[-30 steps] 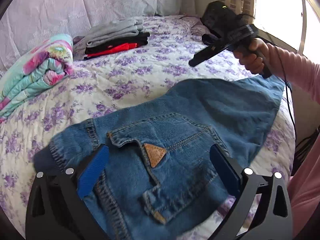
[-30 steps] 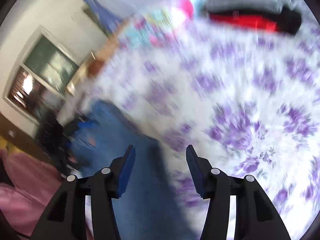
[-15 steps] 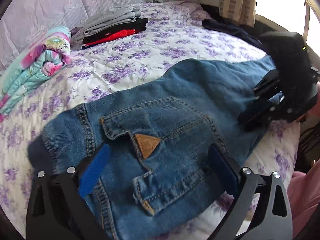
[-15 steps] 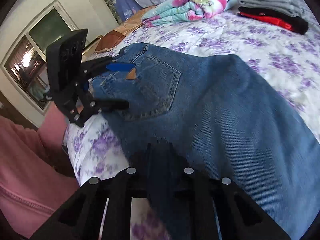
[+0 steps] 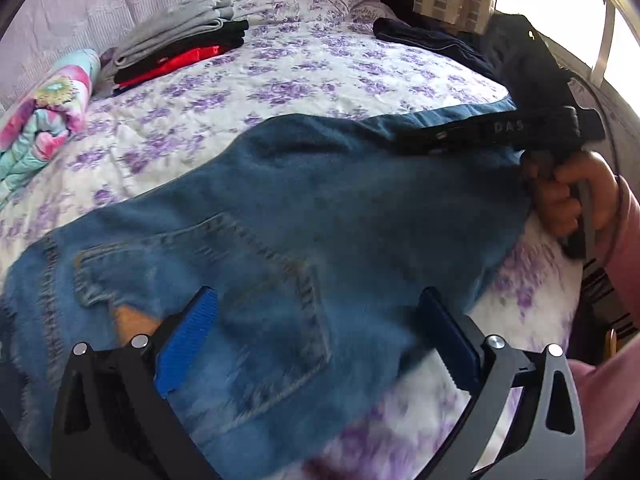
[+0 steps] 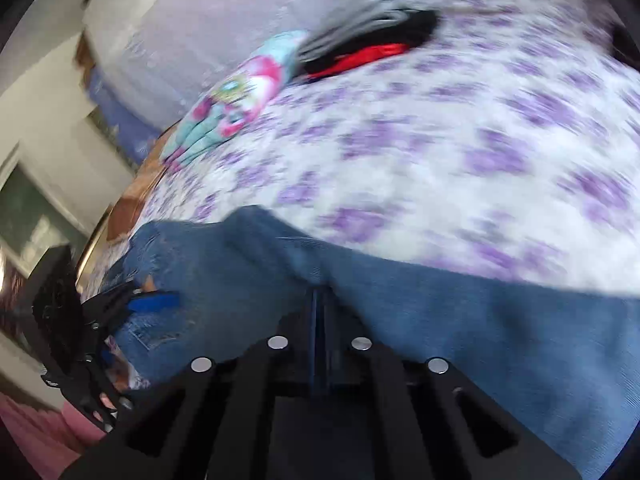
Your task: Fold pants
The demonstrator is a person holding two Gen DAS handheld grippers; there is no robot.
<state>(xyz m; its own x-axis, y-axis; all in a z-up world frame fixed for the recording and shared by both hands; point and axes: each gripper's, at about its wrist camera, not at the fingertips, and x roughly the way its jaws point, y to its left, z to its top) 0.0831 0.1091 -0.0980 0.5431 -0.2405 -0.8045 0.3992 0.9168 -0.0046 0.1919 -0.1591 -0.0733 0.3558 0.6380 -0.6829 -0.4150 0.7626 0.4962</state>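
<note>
Blue jeans (image 5: pixel 340 208) lie spread on the flowered bed, back pocket (image 5: pixel 224 264) nearest in the left wrist view. My left gripper (image 5: pixel 320 304) hovers open just over that pocket, its blue pads (image 5: pixel 188 328) on either side of the denim without pressing it. My right gripper (image 5: pixel 404 136) lies across the jeans' far edge, held by a hand (image 5: pixel 572 196). In the blurred right wrist view the right gripper (image 6: pixel 320 292) is shut, with a ridge of the jeans (image 6: pixel 460 320) puckered up at its tips. The left gripper (image 6: pixel 152 302) shows at the left there.
A stack of folded grey, black and red clothes (image 5: pixel 180 48) sits at the far side of the bed. A rolled colourful blanket (image 5: pixel 44 120) lies at the left. Dark clothing (image 5: pixel 432 40) is heaped near the window. Bare flowered sheet (image 5: pixel 320 76) stretches beyond the jeans.
The right gripper came down from the air onto the jeans' edge and shut there. The left gripper slid forward and lower over the back pocket, staying open.
</note>
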